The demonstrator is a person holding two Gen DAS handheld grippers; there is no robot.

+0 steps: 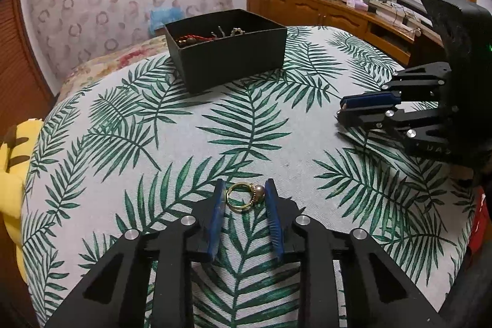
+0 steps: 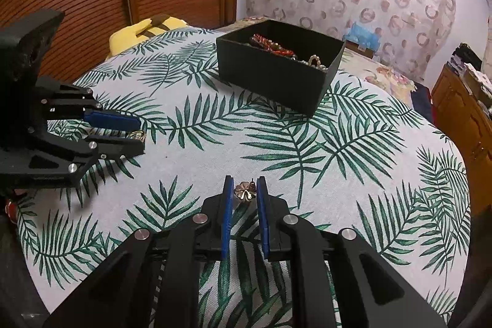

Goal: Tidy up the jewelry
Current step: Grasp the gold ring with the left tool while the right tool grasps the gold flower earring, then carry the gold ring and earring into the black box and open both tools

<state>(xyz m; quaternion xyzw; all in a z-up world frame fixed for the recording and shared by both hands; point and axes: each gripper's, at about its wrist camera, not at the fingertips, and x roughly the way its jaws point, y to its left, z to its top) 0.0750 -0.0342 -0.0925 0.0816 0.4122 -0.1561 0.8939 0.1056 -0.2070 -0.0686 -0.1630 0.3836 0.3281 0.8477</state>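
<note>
two pieces bracketed, box half filled

at far left, a yellow plush toy point(image 2: 144, 28) at the edge of the palm-leaf cloth point(image 1: 252, 125). on the cloth, left tongs point(image 1: 243, 185) spread around a gold ring with a pearl point(image 1: 244, 197), blue pads point(image 1: 216, 211) flanking it on both sides, contact impossible to tell. farther back and mid-frame, a black open box point(image 1: 233, 60) resting on the cloth, holding red beads point(image 2: 270, 43) and pale metal pieces point(image 2: 315, 60). to the right, right tongs point(image 2: 244, 183) spread narrowly around a small gold flower-shaped earring point(image 2: 245, 191) lying on the cloth, pads close beside it, no clear pinch. at far right, a wooden dresser point(image 1: 323, 11) crowded with bottles and papers under a shuttered window.
</note>
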